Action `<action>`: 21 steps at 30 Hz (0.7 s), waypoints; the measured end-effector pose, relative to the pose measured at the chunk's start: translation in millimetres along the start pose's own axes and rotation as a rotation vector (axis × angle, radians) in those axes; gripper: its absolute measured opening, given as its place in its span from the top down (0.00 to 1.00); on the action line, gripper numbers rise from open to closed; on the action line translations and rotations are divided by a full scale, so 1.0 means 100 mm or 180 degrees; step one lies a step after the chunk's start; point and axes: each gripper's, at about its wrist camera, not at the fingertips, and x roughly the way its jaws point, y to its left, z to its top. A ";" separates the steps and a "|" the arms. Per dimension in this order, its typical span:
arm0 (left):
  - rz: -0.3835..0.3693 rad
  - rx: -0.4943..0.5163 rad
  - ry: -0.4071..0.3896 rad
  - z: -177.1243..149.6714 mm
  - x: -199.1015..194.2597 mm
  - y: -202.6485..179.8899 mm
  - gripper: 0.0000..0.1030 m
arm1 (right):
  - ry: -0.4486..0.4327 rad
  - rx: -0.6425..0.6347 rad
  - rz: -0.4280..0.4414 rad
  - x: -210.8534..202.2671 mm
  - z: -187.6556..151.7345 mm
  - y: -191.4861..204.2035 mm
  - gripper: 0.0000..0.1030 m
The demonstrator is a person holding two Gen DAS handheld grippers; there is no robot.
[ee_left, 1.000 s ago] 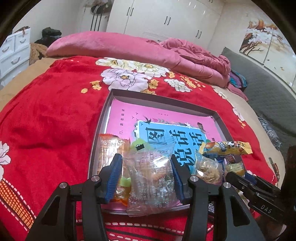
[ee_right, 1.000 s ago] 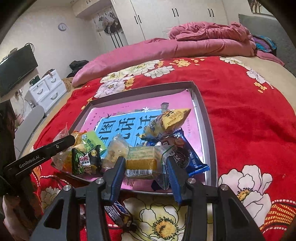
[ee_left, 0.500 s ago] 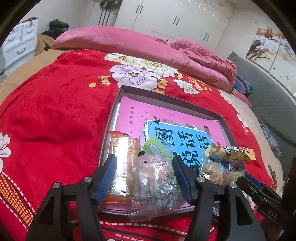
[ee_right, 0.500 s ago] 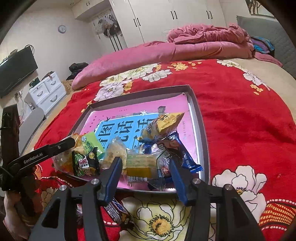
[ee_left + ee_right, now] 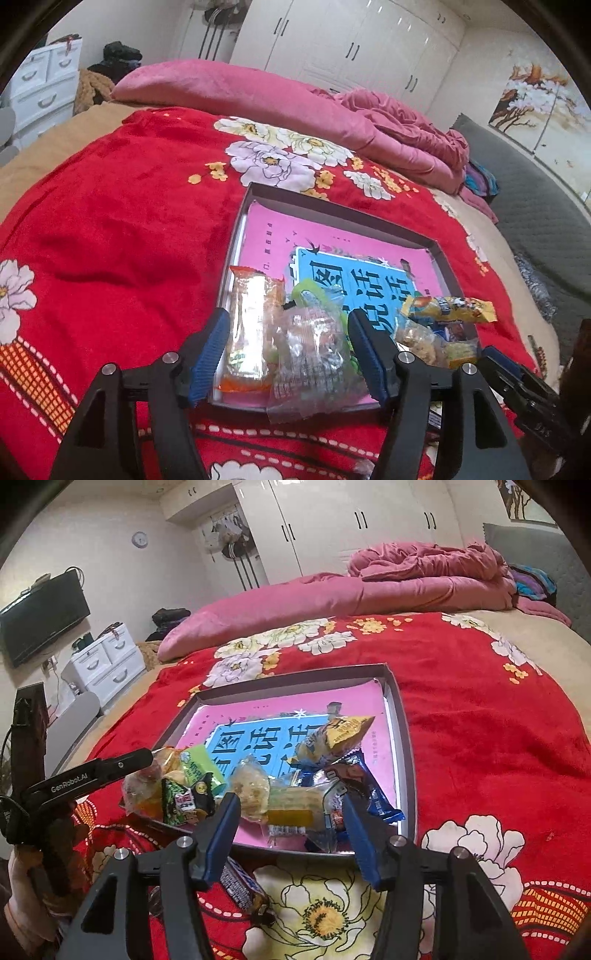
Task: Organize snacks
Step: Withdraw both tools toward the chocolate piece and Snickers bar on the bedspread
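A dark shallow tray [image 5: 332, 208] with a pink and blue printed sheet lies on the red flowered blanket [image 5: 110, 221]. Snack packets are heaped at its near end. My left gripper [image 5: 288, 317] is opening. A clear crinkled packet [image 5: 310, 354] lies loose between its blue pads, draped over the tray's near rim beside an orange-ended packet [image 5: 247, 325]. My right gripper [image 5: 291, 799] stands open around a yellow wafer packet [image 5: 295, 805], which rests in the tray [image 5: 295, 677] untouched by the pads. A blue packet [image 5: 373, 794] and a yellow-brown packet [image 5: 340, 734] lie just beyond.
A wrapped chocolate bar [image 5: 242, 888] lies on the blanket outside the tray's near rim, under my right gripper. A pink quilt [image 5: 424, 568] is heaped at the bed's far end. White drawers [image 5: 107, 661] and a television [image 5: 40, 620] stand to the left.
Both grippers' jaws have widened. The clear packet left the left pads and sagged onto the tray rim. The yellow packet dropped from the right pads into the tray.
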 end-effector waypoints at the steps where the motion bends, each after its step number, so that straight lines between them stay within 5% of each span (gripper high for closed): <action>1: -0.0014 -0.0008 0.0001 -0.01 -0.02 0.01 0.34 | -0.0013 -0.0010 0.0019 -0.02 0.00 0.01 0.45; 9: -0.0016 0.0077 0.0046 -0.12 -0.17 -0.02 0.34 | 0.0010 -0.0280 0.0141 -0.11 -0.08 0.16 0.45; 21: -0.0092 0.0442 0.0443 -0.54 -0.25 -0.31 0.34 | 0.0203 -0.0548 0.0221 -0.10 -0.23 0.31 0.45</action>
